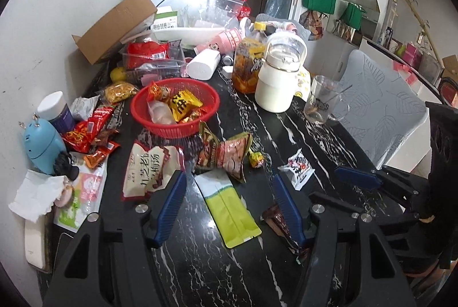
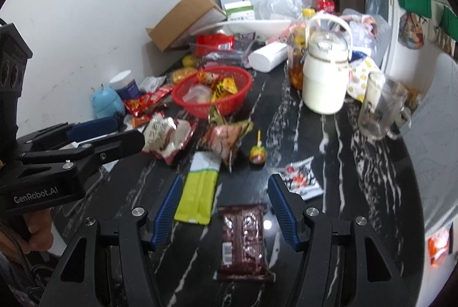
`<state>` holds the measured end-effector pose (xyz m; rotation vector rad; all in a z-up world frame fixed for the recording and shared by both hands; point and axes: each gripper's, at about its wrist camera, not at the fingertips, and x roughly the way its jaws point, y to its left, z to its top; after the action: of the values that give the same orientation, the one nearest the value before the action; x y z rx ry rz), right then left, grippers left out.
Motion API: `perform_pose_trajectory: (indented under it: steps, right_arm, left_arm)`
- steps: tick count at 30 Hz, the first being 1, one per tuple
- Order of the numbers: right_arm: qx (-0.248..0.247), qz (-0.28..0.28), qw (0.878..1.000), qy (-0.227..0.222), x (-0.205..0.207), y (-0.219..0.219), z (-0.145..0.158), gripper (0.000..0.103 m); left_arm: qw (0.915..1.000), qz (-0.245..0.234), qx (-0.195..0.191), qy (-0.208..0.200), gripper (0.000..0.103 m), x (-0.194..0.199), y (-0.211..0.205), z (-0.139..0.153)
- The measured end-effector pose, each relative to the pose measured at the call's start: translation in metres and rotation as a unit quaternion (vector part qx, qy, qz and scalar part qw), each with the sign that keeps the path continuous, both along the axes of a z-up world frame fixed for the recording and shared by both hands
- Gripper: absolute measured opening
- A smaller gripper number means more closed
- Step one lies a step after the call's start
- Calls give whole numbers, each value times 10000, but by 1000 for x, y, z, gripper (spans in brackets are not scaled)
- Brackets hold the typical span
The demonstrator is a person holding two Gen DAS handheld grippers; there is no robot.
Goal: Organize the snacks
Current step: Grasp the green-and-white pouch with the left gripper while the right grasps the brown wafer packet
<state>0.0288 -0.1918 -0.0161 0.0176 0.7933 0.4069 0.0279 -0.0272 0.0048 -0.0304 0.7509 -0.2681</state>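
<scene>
My left gripper (image 1: 229, 177) is open just above the black marble table (image 1: 200, 264), its blue pads on either side of a yellow-green packet (image 1: 232, 215) lying flat, not touching it. My right gripper (image 2: 226, 180) is also open, and a brown chocolate packet (image 2: 243, 238) lies on the table between its fingers, untouched. That brown packet (image 1: 274, 221) shows partly behind my left gripper's right finger. A red basket (image 1: 171, 131) (image 2: 200, 110) holding a few snacks stands further back. Loose snack packets, a lollipop (image 2: 257, 154) and a white-red packet (image 1: 299, 167) lie in front of it.
A white jug (image 1: 276, 83), a pickle bottle (image 1: 246, 63) and a glass mug (image 1: 323, 102) stand at the right rear. A cardboard box (image 1: 114, 26) leans on the wall at the left. A blue gadget (image 1: 43, 146) sits at the left edge, a grey chair (image 1: 380, 109) beyond the right edge.
</scene>
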Motion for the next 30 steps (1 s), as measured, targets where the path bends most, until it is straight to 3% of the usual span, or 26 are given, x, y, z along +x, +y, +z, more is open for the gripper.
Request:
perform_pose_trajectory:
  steps: [18, 26, 28, 30]
  right_arm:
    - [-45, -150, 9951, 972, 0, -11, -81, 70]
    - [-225, -147, 9949, 974, 5, -8, -95, 70]
    - [-257, -106, 9950, 962, 7, -8, -97, 66]
    - [-287, -98, 9951, 939, 8, -10, -97, 54]
  left_arm:
    - [9944, 6, -344, 994, 62, 17, -14, -73]
    - [9906, 174, -332, 1313, 62, 31, -14, -99]
    - [9900, 200, -318, 1363, 62, 34, -15, -104]
    - [9895, 211, -263, 1403, 62, 37, -16, -108]
